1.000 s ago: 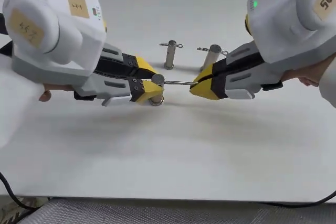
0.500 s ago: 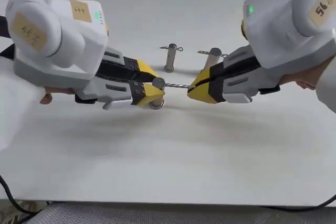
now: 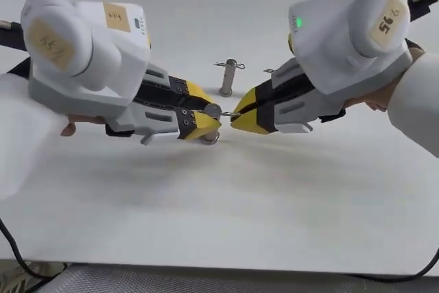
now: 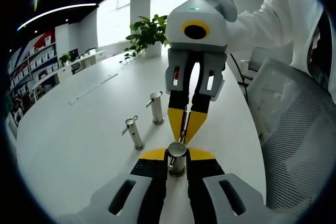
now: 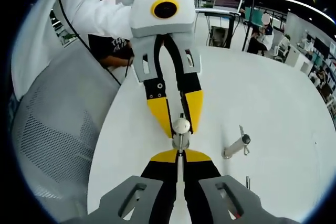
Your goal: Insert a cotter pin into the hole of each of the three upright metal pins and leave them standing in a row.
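Change: right tool (image 3: 237,116) closer to left tool (image 3: 208,116) vs 1 s ago; less cotter pin (image 3: 228,113) bare btwn them.
Left tool: clamped on upright metal pin (image 3: 212,110), on table (image 3: 240,197).
Right tool: pinching cotter pin, tip at pin head (hole hidden).
Other pins (image 4: 134,132): two, standing behind.
Writing: right tool sticker (image 3: 388,22) "56" or "95"; left's illegible.

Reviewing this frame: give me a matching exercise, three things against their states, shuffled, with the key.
Things:
1. left gripper
2. right gripper
3. far metal pin

States:
A. stands free on the table, already pinned
B. shut on a cotter pin
C. shut on the near metal pin

Pairs: 1-C, 2-B, 3-A.
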Motion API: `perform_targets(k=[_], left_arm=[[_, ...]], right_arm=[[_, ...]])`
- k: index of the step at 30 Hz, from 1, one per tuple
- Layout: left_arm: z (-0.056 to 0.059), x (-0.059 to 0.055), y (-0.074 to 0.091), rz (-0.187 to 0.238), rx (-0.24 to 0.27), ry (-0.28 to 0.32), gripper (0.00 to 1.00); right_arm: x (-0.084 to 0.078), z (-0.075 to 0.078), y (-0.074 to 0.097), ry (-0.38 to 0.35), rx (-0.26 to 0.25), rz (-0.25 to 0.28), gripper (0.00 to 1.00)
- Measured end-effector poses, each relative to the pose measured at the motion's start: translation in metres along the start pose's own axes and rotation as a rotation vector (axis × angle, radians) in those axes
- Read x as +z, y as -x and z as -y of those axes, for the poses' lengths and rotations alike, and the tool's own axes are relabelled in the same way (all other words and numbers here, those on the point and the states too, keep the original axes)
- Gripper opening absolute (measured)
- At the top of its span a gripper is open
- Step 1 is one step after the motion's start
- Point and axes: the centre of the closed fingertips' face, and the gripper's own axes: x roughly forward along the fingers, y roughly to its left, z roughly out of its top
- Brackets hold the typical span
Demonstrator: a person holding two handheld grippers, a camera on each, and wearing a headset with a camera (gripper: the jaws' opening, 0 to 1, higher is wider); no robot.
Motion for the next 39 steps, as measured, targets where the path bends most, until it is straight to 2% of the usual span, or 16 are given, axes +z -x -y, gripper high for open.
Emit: perform_targets(k=[13, 17, 20, 21, 24, 25, 26, 28, 32, 34, 35, 37, 39], left_arm=[[0.001, 0.001, -0.002, 0.001, -0.017, -0.015, 0.12], [0.001, 0.0, -0.003, 0.001, -0.024, -0.02, 0.14], [0.002, -0.002, -0.003, -0.004, -0.018, -0.034, 0.3], [0.002, -0.002, -0.003, -0.005, -0.019, -0.034, 0.37], [0.001, -0.004, 0.002, 0.0, -0.016, -0.02, 0.45], [0.003, -0.004, 0.003, 0.014, -0.023, 0.0, 0.47], [0.006, -0.002, 0.004, 0.044, -0.036, 0.049, 0.51], [0.01, -0.003, 0.007, 0.074, -0.056, 0.083, 0.63], [0.014, -0.015, 0.012, 0.05, -0.048, 0.08, 0.83], [0.019, -0.018, 0.014, 0.052, -0.06, 0.096, 0.88], [0.026, -0.012, 0.016, 0.095, -0.086, 0.133, 0.9], [0.029, -0.007, 0.018, 0.139, -0.09, 0.18, 0.96], [0.031, -0.01, 0.02, 0.135, -0.089, 0.174, 0.99]], right_arm=[[0.004, 0.001, -0.006, 0.085, 0.061, -0.041, 0.0], [0.008, 0.001, -0.007, 0.073, 0.078, -0.035, 0.01], [0.011, 0.005, -0.007, 0.066, 0.059, -0.02, 0.18], [0.011, 0.006, -0.006, 0.064, 0.057, -0.017, 0.18], [0.016, 0.006, -0.005, 0.029, 0.06, 0.01, 0.16], [0.017, 0.006, -0.005, 0.02, 0.06, 0.019, 0.16], [0.018, 0.005, -0.006, 0.012, 0.06, 0.023, 0.17], [0.019, 0.004, -0.007, 0.008, 0.061, 0.027, 0.17], [0.018, 0.002, -0.014, -0.026, 0.069, 0.032, 0.18], [0.019, 0.002, -0.016, -0.04, 0.062, 0.039, 0.17], [0.02, 0.002, -0.017, -0.059, 0.063, 0.043, 0.17], [0.022, 0.002, -0.019, -0.076, 0.066, 0.05, 0.16], [0.023, 0.001, -0.02, -0.075, 0.066, 0.053, 0.14]])
